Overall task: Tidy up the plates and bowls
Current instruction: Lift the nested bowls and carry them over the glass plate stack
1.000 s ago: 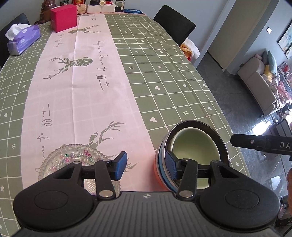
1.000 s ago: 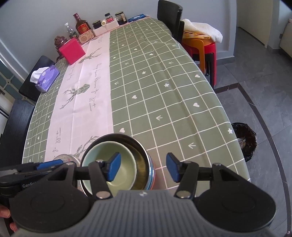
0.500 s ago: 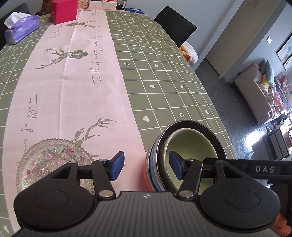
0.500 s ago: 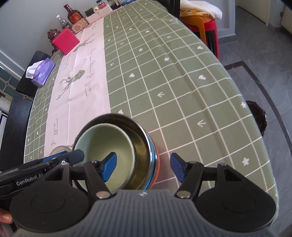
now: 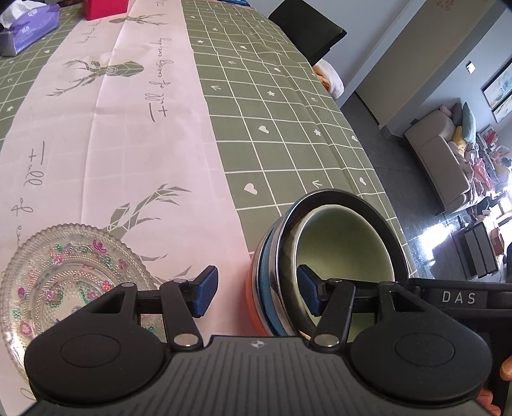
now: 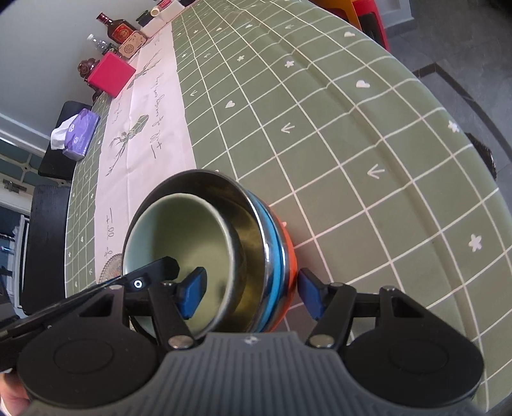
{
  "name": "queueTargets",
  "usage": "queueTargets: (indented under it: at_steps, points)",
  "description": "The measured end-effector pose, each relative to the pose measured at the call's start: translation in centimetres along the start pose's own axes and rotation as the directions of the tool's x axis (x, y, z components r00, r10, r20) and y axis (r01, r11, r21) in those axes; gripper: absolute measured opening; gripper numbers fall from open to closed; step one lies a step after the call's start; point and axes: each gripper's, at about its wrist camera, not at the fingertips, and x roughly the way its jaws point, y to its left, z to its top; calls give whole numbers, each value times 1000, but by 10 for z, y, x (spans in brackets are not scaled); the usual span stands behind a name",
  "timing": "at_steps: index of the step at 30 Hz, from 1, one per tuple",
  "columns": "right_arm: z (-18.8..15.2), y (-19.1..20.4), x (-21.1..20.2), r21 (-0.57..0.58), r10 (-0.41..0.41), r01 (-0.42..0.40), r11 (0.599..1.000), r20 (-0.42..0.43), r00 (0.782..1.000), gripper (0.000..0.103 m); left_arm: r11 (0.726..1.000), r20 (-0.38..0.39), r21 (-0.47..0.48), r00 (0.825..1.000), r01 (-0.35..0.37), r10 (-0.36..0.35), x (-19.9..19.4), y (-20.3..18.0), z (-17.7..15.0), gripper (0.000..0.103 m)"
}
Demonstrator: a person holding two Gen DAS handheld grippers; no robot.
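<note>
A nested stack of bowls stands near the table's front edge: an orange bowl at the bottom, then a blue bowl, a steel bowl and a pale green bowl inside. My left gripper is open astride the stack's left rim, with one finger outside and one in the green bowl. My right gripper is open astride the right rim, its outer pad close beside the orange wall. A patterned glass plate lies left of the stack.
A purple tissue box, a red box and bottles stand at the table's far end. Black chairs flank the table. The table's right edge drops to the floor. A sofa stands beyond.
Both grippers have come down onto the stack, so their fingers now reach over its rims. The left jaws stand a little wider than a second ago. The bowls and the plate have not moved.
</note>
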Motion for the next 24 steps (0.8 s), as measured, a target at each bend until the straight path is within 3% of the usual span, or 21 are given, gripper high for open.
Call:
queueTargets:
  at_steps: [7,12,15,24]
  points:
    - [-3,-17,9,89,46,-46,995,1,999,54,997,-21,-40,998,61,-62,15,7,-4,67]
    - [-5,-21,13,114,76,-75,991,2,997,54,991,-33,-61,992,120,-122,22,8,-6,67]
    - [-6,-23,13,117,87,-88,989,9,996,53,984,-29,-89,987,154,-157,24,10,-7,60]
    - [-5,-25,12,128,93,-95,987,19,995,53,985,-40,-133,992,112,-118,24,5,-5,60]
